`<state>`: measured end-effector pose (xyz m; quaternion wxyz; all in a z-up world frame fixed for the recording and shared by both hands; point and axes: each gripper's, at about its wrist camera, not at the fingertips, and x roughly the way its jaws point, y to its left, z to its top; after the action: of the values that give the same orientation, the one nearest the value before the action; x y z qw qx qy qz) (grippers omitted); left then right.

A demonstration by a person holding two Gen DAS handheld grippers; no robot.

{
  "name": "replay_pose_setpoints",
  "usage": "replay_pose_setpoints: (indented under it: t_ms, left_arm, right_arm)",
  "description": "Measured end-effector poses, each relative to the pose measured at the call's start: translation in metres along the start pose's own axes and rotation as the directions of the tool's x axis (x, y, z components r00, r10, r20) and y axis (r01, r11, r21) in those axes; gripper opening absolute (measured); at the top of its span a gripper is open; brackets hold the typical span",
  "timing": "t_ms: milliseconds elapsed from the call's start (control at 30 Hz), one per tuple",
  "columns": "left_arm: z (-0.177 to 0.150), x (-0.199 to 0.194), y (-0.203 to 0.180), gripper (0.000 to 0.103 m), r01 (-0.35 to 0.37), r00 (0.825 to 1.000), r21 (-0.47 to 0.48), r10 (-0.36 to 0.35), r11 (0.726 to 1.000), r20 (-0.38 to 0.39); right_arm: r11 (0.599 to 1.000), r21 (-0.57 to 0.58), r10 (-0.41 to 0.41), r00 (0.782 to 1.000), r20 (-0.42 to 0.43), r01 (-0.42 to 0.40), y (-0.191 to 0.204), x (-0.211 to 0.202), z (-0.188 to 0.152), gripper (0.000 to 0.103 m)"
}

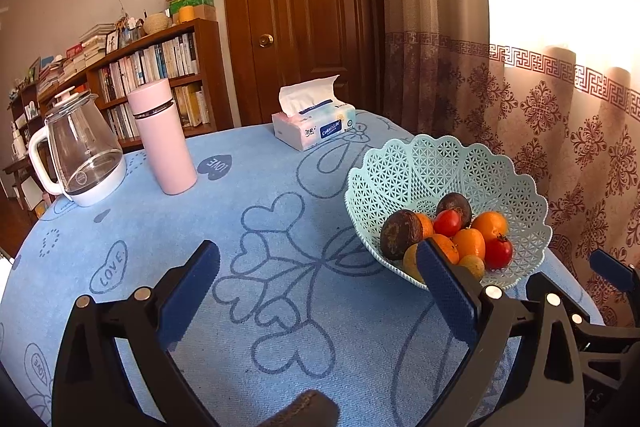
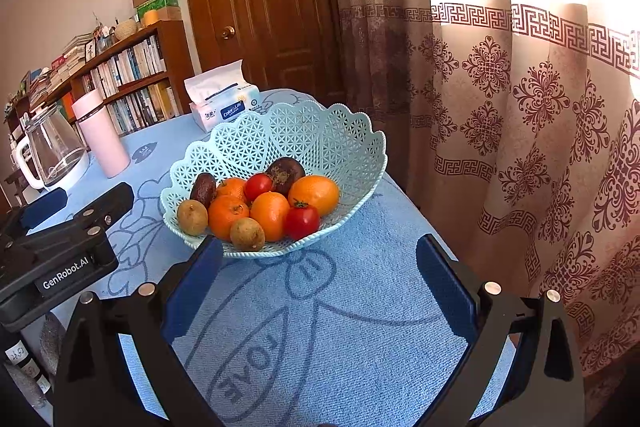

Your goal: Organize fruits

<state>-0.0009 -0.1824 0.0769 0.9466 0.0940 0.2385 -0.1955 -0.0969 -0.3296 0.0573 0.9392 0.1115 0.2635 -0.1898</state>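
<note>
Pale mint-green plastic basket [image 2: 336, 131], openwork lattice walls with a scalloped rim, sits on the blue tablecloth [image 2: 360, 307] printed with hearts and "LOVE" motifs, near the table's curtain-side edge. Contents, heaped in the bottom: four oranges, glossy, the largest [image 2: 314, 193] at the right; two small red tomatoes, one [image 2: 302, 221] at the front with its green calyx showing, one [image 2: 258, 186] further back; two dark purple-brown round fruits [image 2: 285, 174], dull and mottled skin, at the rear; two small tan-brown fruits, one [image 2: 247, 234] at the front rim and one [image 2: 192, 217] at the left rim. All fruit is inside the basket and touching its neighbours. Left gripper [image 1: 320, 271]: jaws spread wide, nothing between them, hovering over bare cloth just left of the basket; its right finger overlaps the basket's near rim in the left wrist view. Right gripper [image 2: 320, 263]: jaws likewise spread and empty, poised just in front of the basket. Behind on the table: tissue box [image 1: 314, 127], pink flask [image 1: 162, 137], glass kettle [image 1: 80, 155]. Bookshelf [image 1: 160, 67] and wooden door [image 1: 304, 7] beyond.
</note>
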Motion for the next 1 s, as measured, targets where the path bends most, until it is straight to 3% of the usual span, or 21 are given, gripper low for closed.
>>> replay_pose_setpoints:
  t_ms: [467,1000]
  left_arm:
    - [0.000,-0.003,0.001,0.098,-0.001,1.000,0.002,0.001,1.000,0.008]
    - [-0.001,-0.005,-0.001,0.098,-0.021,1.000,0.011,0.021,1.000,0.011]
  right_arm:
    - [0.992,-0.112,-0.047,0.998,0.044,0.052,0.018,-0.004,0.003,0.098]
    - [0.991,-0.121,-0.059,0.998,0.031,0.063,0.019,0.003,0.000,0.098]
